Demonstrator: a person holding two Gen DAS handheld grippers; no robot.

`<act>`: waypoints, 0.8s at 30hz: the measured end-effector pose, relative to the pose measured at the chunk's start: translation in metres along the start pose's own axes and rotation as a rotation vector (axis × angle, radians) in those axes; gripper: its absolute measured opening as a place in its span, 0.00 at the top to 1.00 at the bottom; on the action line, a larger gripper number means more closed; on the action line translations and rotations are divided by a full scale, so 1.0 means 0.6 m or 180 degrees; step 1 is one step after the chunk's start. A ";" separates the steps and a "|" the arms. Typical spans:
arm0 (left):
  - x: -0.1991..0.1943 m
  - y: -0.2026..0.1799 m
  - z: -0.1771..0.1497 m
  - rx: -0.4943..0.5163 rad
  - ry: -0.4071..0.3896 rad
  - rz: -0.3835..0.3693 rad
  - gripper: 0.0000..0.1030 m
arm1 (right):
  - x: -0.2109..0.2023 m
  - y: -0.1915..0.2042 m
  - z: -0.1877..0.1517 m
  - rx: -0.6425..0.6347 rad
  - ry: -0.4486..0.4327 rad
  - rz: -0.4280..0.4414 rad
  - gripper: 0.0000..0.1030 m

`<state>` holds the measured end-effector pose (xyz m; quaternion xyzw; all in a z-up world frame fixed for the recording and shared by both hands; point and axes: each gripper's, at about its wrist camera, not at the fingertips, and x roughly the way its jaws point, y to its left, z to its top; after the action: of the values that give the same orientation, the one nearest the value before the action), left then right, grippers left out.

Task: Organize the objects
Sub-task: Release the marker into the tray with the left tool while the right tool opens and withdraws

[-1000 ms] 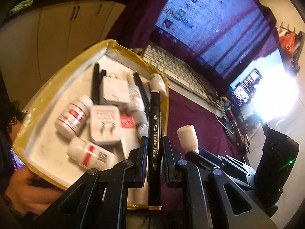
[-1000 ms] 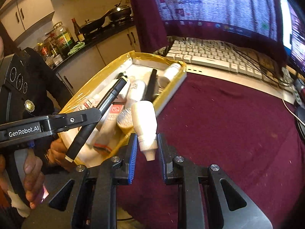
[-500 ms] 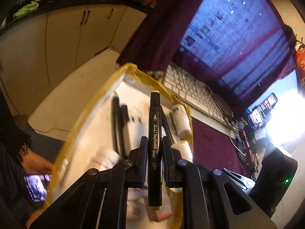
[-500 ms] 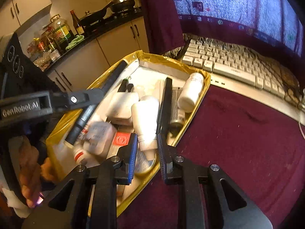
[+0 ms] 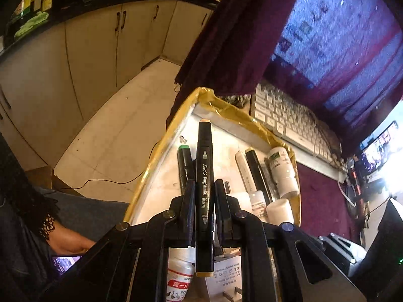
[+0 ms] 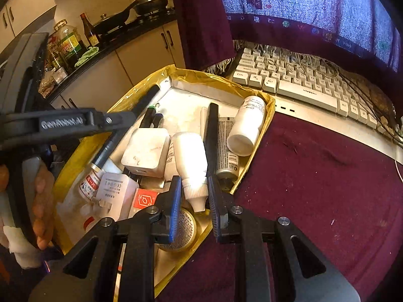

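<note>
At the centre of the left wrist view, a black marker [image 5: 204,196] with white lettering and pale beige end caps is clamped lengthwise between the left tongs [image 5: 204,201], held above the yellow-lined tray [image 5: 161,146] and pointing toward its far end. Low in the middle of the right wrist view, a white squeeze bottle [image 6: 191,161] with a ribbed cap and tapered nozzle is gripped at its cap by the right tongs [image 6: 194,196], nozzle toward the camera, over the tray's near right part. Chargers [image 6: 146,151], pill bottles [image 6: 248,125] and dark pens [image 6: 211,136] are seen piled in the tray, which sits at the left edge of the maroon-covered desk [image 6: 314,188].
</note>
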<state>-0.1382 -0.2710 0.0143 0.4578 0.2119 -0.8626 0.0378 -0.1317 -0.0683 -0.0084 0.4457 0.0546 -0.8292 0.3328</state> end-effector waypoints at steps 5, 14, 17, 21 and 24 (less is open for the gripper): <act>0.008 0.003 -0.003 0.0013 -0.0008 0.0049 0.87 | -0.004 0.007 -0.007 0.0006 -0.0058 -0.0023 0.82; -0.003 0.011 -0.008 -0.0041 -0.0081 0.0044 0.66 | -0.005 0.008 -0.020 0.0143 -0.0157 0.0070 0.80; -0.039 -0.005 -0.026 0.0066 -0.0273 0.0022 0.46 | -0.018 0.013 -0.032 0.0093 -0.0223 0.0048 0.63; -0.113 -0.052 -0.090 0.0374 -0.0748 0.0009 0.14 | -0.063 0.025 -0.073 -0.0036 -0.0439 0.0114 0.47; -0.145 -0.071 -0.148 0.0420 -0.0910 -0.0065 0.14 | -0.102 0.033 -0.119 -0.0144 -0.0563 0.0214 0.44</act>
<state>-0.0304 -0.2081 0.0548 0.3297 0.1519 -0.9314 0.0286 -0.0463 -0.0254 0.0006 0.3648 0.0287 -0.8522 0.3739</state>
